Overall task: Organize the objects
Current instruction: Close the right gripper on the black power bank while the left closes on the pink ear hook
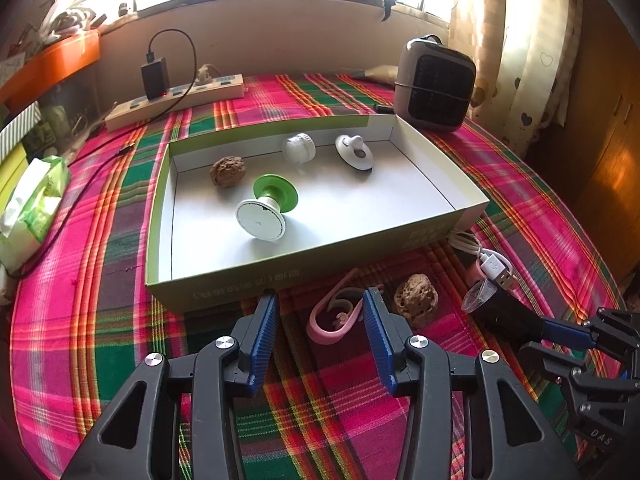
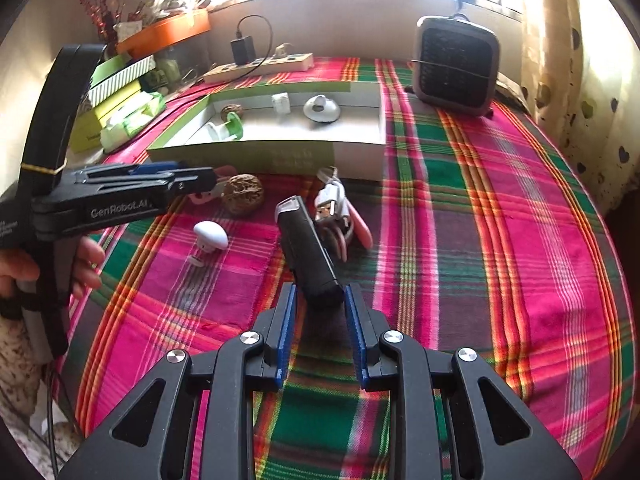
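Left tongs (image 1: 320, 312) spread wide, straddling pink clip (image 1: 335, 318) on plaid tabletop (image 1: 120, 272), beside walnut (image 1: 416, 298). Right tongs (image 2: 320, 304) pinching near end of black device (image 2: 310, 256), lying near front of green box (image 1: 320, 256). In box: green-and-white suction cup (image 1: 266, 208), second walnut (image 1: 227, 171).

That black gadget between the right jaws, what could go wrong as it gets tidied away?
1. The right gripper has the black gadget only by its near end, so it may tip or slip when lifted.
2. The white USB cable lies against the gadget and could be dragged along.
3. The left gripper, open over the pink clip, is close by, so the two might bump.
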`<state>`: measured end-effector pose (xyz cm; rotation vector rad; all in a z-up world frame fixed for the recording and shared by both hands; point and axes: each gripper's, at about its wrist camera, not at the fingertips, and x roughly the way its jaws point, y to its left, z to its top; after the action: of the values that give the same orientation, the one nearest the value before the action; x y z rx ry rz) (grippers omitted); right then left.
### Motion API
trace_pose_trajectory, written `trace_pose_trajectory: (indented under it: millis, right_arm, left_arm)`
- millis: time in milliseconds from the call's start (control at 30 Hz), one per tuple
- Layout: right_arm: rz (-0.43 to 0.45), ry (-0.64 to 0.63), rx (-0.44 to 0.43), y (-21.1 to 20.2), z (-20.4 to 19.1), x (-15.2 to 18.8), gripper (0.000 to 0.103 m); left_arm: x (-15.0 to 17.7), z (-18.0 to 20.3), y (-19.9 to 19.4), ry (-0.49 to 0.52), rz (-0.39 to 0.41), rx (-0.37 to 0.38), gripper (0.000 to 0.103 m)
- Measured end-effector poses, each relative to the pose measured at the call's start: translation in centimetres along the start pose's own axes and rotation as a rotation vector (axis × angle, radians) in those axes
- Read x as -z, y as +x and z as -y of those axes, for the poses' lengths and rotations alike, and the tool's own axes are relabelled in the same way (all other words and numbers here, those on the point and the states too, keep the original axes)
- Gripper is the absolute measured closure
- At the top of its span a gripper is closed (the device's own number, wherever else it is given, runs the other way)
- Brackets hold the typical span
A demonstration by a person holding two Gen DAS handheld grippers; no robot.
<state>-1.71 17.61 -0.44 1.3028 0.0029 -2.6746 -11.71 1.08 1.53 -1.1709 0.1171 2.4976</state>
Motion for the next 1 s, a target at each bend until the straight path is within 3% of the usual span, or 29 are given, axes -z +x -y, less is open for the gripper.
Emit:
trace_pose_trajectory:
  millis: [67, 133, 167, 567, 767, 1000]
  right_arm:
    - [-0.005, -0.017, -0.006, 0.2, -0.2, -0.1, 0.075]
    - [-0.008, -0.027, 0.0, 0.5, -0.3, -0.2, 0.064]
    - [-0.01, -0.028, -0.002, 0.6, -0.4, -0.2, 0.064]
    - [-0.002, -0.047, 0.0, 1.8, -0.3, -1.2, 0.065]
    - [0.003, -0.065, 0.002, 2.1, -0.6, -1.5, 0.073]
    - [0.006, -0.056, -0.004, 1.9, -0.7, -1.3, 0.074]
  left_arm:
    - [-0.1, 0.2, 0.1, 0.014, 0.0, -0.004, 0.061]
    - [-0.3, 0.5, 0.3, 0.032, -0.006, 0.002, 0.061]
    - [-0.3, 0.6, 0.3, 0.039, -0.008, 0.001, 0.061]
    - [-0.4, 1.4, 1.6, 0.067, -0.04, 0.0, 0.061]
    - [-0.4, 1.5, 1.7, 0.068, -0.036, -0.008, 0.061]
    - [-0.4, 1.2, 1.6, 0.058, -0.028, -0.036, 0.078]
